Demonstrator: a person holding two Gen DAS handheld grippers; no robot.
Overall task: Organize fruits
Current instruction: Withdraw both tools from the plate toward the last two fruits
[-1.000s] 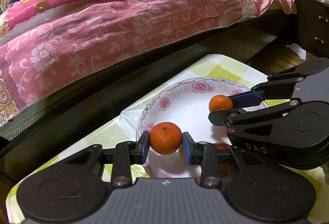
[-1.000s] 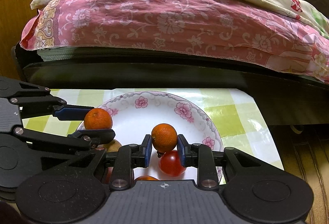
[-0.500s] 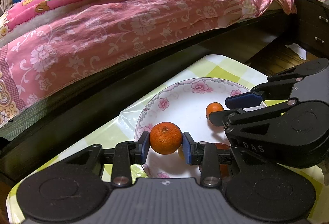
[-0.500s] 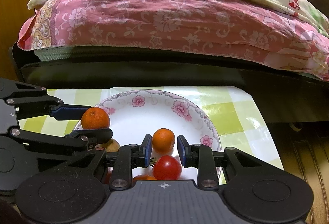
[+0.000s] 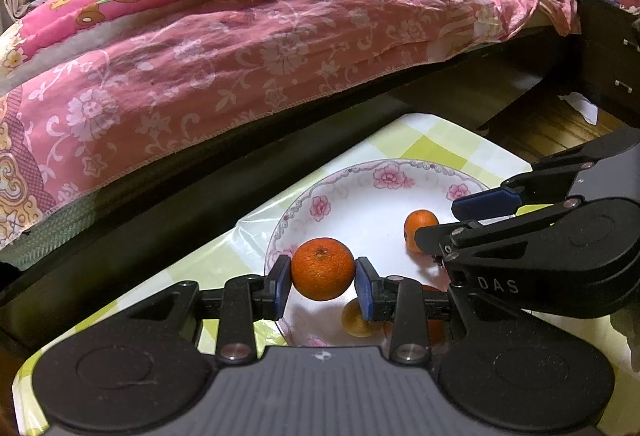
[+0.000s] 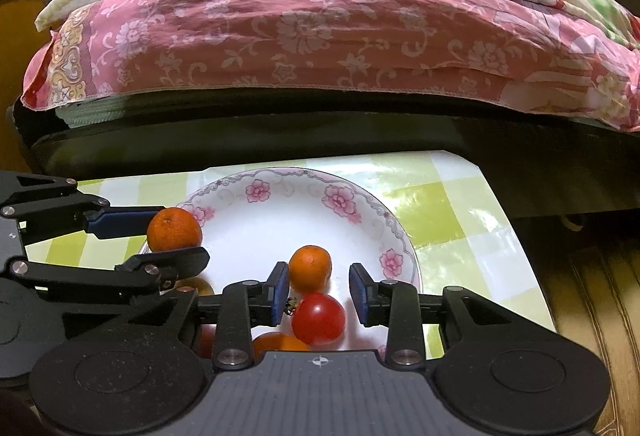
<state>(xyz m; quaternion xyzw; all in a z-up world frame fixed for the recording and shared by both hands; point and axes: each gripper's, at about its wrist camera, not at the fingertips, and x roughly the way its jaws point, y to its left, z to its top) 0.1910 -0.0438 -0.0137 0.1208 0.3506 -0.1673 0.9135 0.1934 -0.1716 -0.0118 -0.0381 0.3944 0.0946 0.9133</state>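
My left gripper (image 5: 322, 286) is shut on a mandarin (image 5: 322, 268) and holds it over the near left rim of a white flowered plate (image 5: 352, 195). The same held mandarin (image 6: 173, 229) and the left gripper (image 6: 168, 236) show at the left of the right wrist view. My right gripper (image 6: 319, 294) is open and empty above the plate (image 6: 276, 211). A smaller mandarin (image 6: 310, 268) lies on the plate just beyond its fingers. It also shows in the left wrist view (image 5: 418, 230). A red tomato (image 6: 318, 319) and other fruit lie in the plate's near part.
The plate stands on a small table with a green-and-white checked cloth (image 6: 440, 203). A bed with a pink flowered quilt (image 6: 320, 35) and a dark frame runs close behind the table. Wooden floor (image 6: 592, 296) lies to the right, and a dark drawer unit (image 5: 612, 75) stands at the far right.
My right gripper has opened and let go of the smaller mandarin, which now lies on the plate. The gripper has drawn back a little. My left gripper still holds its mandarin.
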